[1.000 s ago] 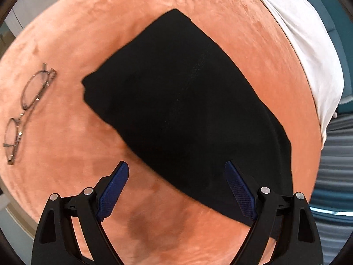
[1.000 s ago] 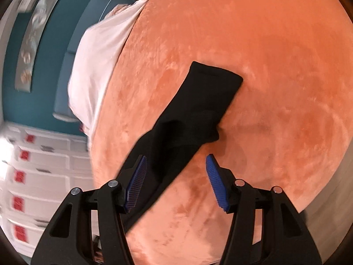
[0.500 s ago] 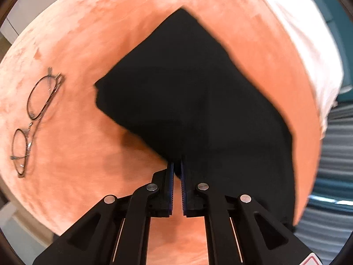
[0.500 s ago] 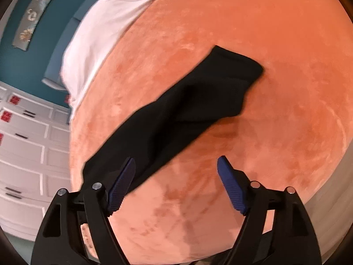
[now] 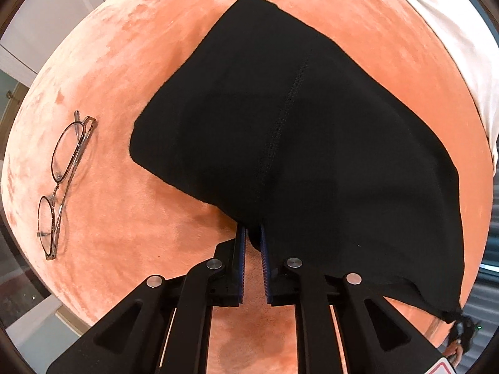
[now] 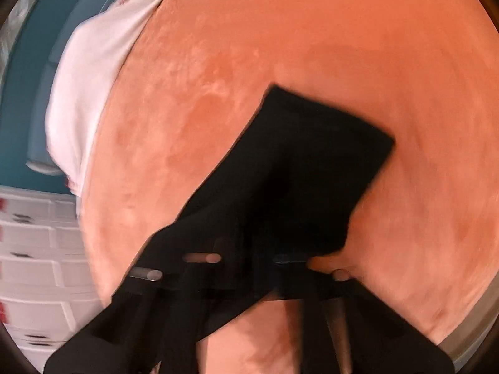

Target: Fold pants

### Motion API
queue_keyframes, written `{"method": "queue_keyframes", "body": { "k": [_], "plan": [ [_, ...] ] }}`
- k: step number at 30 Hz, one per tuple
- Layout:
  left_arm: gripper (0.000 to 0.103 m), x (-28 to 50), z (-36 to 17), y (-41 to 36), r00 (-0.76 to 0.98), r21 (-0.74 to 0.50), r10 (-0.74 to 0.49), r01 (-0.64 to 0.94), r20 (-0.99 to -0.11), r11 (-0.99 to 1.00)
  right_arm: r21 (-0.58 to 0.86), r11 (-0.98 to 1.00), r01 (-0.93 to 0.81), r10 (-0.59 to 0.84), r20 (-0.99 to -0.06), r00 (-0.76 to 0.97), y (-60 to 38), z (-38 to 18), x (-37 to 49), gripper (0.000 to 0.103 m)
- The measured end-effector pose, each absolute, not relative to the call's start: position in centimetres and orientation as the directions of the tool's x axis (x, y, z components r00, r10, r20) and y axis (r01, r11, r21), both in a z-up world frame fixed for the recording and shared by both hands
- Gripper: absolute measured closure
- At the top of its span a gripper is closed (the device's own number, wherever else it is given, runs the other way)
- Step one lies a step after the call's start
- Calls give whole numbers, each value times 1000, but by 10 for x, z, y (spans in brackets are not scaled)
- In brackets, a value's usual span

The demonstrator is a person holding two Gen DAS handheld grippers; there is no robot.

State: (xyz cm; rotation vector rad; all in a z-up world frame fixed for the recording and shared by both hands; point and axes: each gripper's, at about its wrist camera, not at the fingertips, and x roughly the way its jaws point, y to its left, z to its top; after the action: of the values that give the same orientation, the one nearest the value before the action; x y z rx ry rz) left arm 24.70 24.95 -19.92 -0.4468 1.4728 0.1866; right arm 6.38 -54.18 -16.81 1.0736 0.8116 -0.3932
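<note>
While lying spread on the orange plush surface (image 5: 131, 218), black pants (image 5: 312, 143) observed directly ahead of the left tool (image 5: 253, 243), near edge drawn up to its tips. Left tool found closed, a pinch of black cloth caught between the blue pads (image 5: 240, 261) at the pants' lower edge. Seam of stitching noted running up the cloth from that pinch. Far corner of the pants seen hanging past the surface's edge at lower right of the left view. Right tool (image 6: 249, 268) recorded as closed; frame blurred, pads indistinct, black cloth lying across and over its fingers, so gripping taken as on the pants. Folded end of the pants (image 6: 327, 143) noted ahead of the right tool, flat on the surface. Eyeglasses (image 5: 62, 184) found well apart from the pants, to the left. White cloth (image 5: 452, 46) seen along the surface's far edge.
</note>
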Motion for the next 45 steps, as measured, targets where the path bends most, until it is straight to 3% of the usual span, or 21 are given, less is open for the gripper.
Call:
{"method": "queue_keyframes", "body": {
  "k": [3,4,8,12,14,18,19,22,26,27,30,32,33,34,35,36,39,45],
  "plan": [
    [92,252,-198,251,102,-173,-145,-371,-984,913,612,629,478,30,-634,773,-523,-107,58,100],
    [92,254,-198,250,99,-167,-140,-361,-985,918,578,666,472,11,-639,769,-524,-108,55,100],
    [90,259,-202,246,82,-153,-133,-349,-988,924,364,635,682,-29,-870,492,-562,-204,56,93],
    [82,264,-197,239,84,-130,-108,-336,-991,933,448,572,687,-19,-830,558,-560,-220,24,92],
    [78,268,-196,239,79,-127,-106,-330,-991,936,459,581,672,2,-827,563,-556,-219,22,84],
    [76,277,-196,237,82,-129,-108,-317,-991,940,442,611,657,-27,-818,575,-549,-203,29,55],
    [76,277,-196,235,89,-124,-101,-309,-991,943,444,611,655,-28,-815,578,-549,-201,34,55],
    [90,277,-186,227,133,-115,-82,-266,-988,957,429,618,658,-38,-820,571,-542,-194,40,55],
    [92,277,-164,241,199,-167,-121,-233,-973,958,442,640,628,-38,-799,601,-524,-183,37,54],
    [91,276,-169,247,186,-151,-109,-228,-976,962,419,655,629,-47,-808,588,-519,-186,36,46],
    [87,275,-199,249,93,-122,-105,-210,-990,970,333,671,662,-61,-865,498,-510,-206,35,44],
    [81,271,-187,238,150,-93,-66,-177,-986,980,373,648,664,-52,-848,527,-508,-205,26,44],
    [68,263,-175,227,192,-51,-21,-151,-981,987,386,641,663,-56,-839,541,-508,-202,22,44],
    [46,260,-166,220,213,13,42,-134,-976,991,388,638,665,-61,-836,546,-510,-200,19,44],
    [39,258,-161,216,224,70,97,-126,-970,990,382,638,668,-63,-839,540,-513,-200,19,44],
    [37,255,-153,211,245,142,170,-126,-955,982,372,637,675,-72,-844,532,-517,-200,19,44],
    [38,246,-130,204,285,190,227,-151,-931,970,388,603,698,-99,-831,547,-535,-198,19,44],
    [37,210,-94,170,384,125,178,-159,-906,979,396,570,720,-102,-835,540,-562,-212,48,44]
  ]
}}
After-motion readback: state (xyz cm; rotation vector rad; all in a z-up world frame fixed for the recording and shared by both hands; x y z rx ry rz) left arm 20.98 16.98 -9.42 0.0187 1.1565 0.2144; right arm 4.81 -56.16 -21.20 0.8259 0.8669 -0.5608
